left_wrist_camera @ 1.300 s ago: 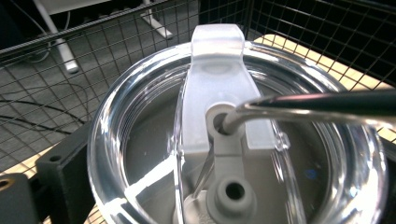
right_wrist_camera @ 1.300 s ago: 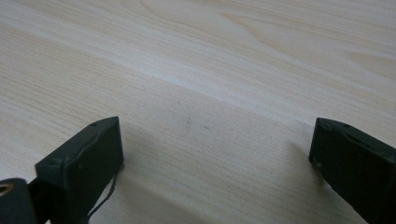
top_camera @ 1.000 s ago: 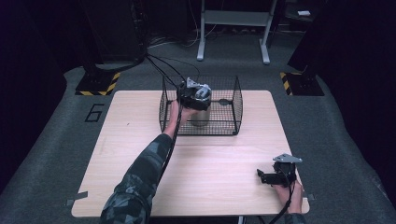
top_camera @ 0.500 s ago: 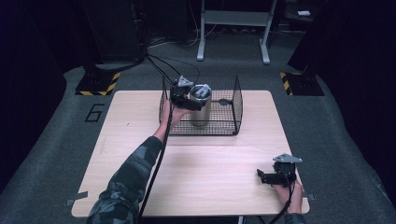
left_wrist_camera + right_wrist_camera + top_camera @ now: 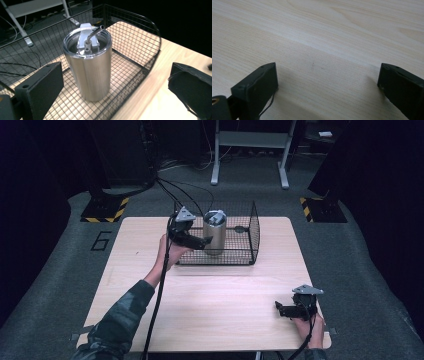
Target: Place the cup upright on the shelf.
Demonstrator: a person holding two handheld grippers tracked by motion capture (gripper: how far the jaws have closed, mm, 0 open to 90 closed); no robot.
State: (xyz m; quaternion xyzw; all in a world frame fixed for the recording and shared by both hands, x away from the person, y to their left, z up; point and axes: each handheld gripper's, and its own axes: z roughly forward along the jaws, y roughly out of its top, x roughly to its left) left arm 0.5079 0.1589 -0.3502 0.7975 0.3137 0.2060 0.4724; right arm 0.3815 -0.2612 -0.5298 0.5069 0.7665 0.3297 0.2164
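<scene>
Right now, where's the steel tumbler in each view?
High view: steel tumbler upright in the wire basket, just right of the left hand-held gripper.
Left gripper view: tumbler centre frame, apart from both open jaws.
Right gripper view: bare tabletop ahead.
Shared landmark: the basket.

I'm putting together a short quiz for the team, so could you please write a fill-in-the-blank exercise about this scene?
1. The steel tumbler stands upright inside the wire ____.
2. The left hand-held gripper has its jaws ____, with the tumbler standing free beyond them.
3. The right hand-held gripper rests near the table's front ____ corner.

Missing words: basket; open; right
</scene>
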